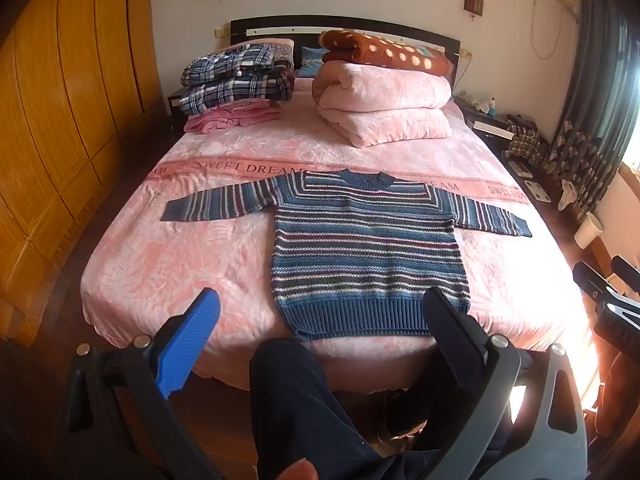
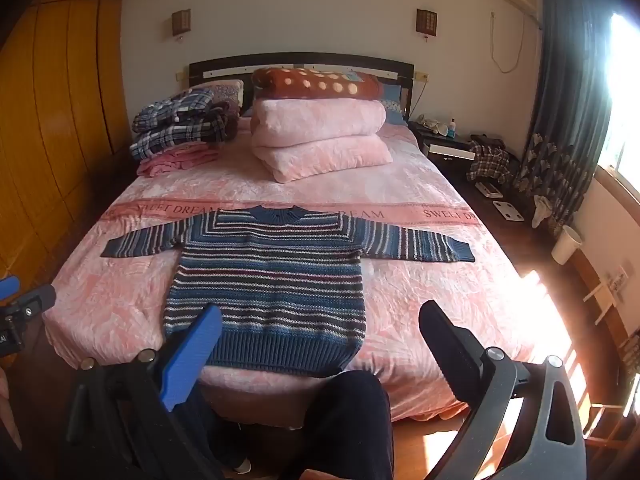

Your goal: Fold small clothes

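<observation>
A striped sweater [image 1: 368, 248] lies flat, sleeves spread, on the pink bed [image 1: 160, 264] printed "SWEET DREAM". Left gripper [image 1: 320, 316] and right gripper [image 2: 320, 328] hover near, both gaping empty.

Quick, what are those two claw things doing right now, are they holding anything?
Left gripper: open, holding nothing, short of the striped sweater.
Right gripper: open, holding nothing, also short of it.

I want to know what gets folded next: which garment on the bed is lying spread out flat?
The striped blue sweater near the foot of the bed, sleeves stretched out sideways. The plaid clothes and pink clothes by the headboard are already stacked.
</observation>
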A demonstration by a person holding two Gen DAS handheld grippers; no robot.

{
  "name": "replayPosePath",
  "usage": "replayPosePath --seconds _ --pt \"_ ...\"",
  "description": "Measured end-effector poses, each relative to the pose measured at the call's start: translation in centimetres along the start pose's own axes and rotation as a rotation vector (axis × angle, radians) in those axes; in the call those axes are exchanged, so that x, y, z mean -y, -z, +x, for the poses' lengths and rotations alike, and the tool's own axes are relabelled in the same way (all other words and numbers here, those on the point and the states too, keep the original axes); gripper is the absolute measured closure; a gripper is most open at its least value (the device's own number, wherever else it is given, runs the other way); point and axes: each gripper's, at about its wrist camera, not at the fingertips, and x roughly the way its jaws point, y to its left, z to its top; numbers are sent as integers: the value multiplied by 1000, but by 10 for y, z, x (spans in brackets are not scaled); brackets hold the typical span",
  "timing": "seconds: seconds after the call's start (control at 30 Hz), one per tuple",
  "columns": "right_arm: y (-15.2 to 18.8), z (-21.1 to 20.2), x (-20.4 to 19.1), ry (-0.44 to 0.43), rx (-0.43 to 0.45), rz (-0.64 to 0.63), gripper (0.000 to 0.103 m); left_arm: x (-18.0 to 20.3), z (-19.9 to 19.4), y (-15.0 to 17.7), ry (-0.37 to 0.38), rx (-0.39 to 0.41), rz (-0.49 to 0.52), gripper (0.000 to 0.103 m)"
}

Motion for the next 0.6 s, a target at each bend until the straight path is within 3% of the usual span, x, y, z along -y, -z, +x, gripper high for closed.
replayPosePath --seconds 0.6 --pt "0 0 0 -7 -6 7 4 6 -3 0 -5 9 -1 3"
